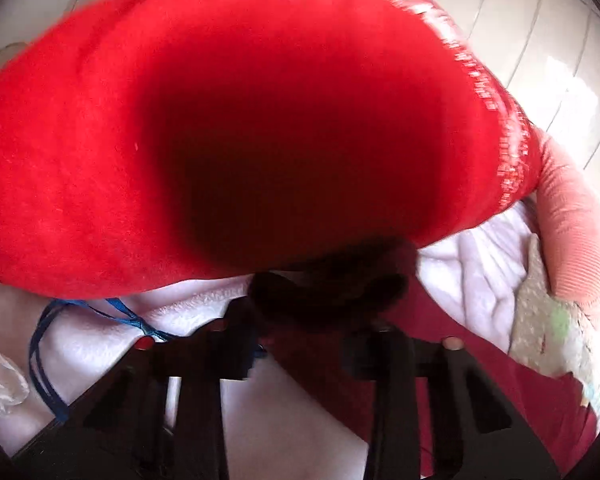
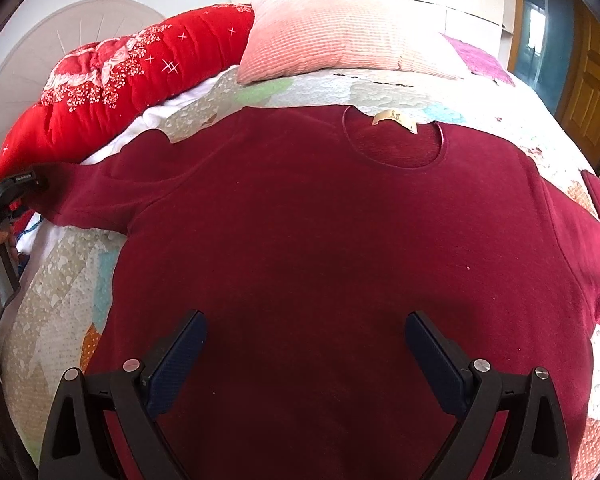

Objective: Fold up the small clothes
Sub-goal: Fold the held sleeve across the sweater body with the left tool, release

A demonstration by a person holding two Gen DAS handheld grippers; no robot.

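A dark red long-sleeved sweater [image 2: 320, 240] lies flat on the quilted bed, neck hole and tan label [image 2: 396, 120] at the far side. My right gripper [image 2: 306, 344] is open, hovering over the sweater's lower middle and holding nothing. My left gripper [image 1: 324, 300] is at the end of the sweater's left sleeve [image 1: 440, 360]; its tips are dark and blurred against the sleeve cuff, so I cannot tell how the jaws stand. In the right wrist view the left gripper [image 2: 20, 184] shows at the sleeve end [image 2: 68, 196], held by a hand.
A bright red quilt [image 2: 132, 76] lies bunched along the bed's left side and fills the left wrist view [image 1: 220, 120]. A pink pillow [image 2: 340, 36] is at the head. White sheet [image 1: 476, 264] and blue cord [image 1: 44, 360] lie beside the sleeve. The patchwork bedspread [image 2: 60, 280] covers the bed.
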